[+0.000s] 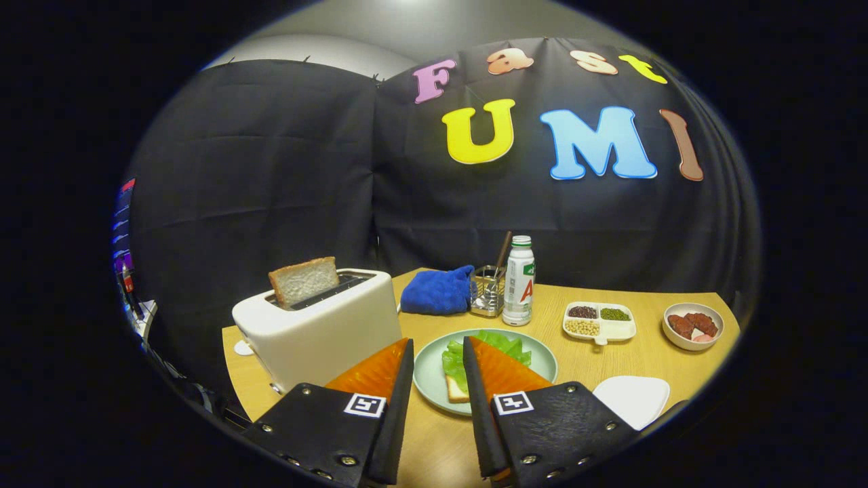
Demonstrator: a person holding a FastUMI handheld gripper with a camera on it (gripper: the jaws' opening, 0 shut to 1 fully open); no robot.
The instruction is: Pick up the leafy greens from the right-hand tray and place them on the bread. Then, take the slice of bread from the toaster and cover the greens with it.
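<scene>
The leafy greens (498,344) lie on a slice of bread (456,392) on a pale green plate (541,358), just ahead of my fingers and partly hidden by the right one. My gripper (437,347) is open with nothing between its fingers, raised above the table. A second slice of bread (304,279) stands upright in a slot of the white toaster (319,329), to the left beyond my left finger.
A white tray (634,398) lies to the right of the plate. Behind the plate stand a blue mitt (437,291), a wire utensil holder (488,290) and a white bottle (519,281). A divided dish of beans (599,321) and a bowl (692,325) sit at the back right.
</scene>
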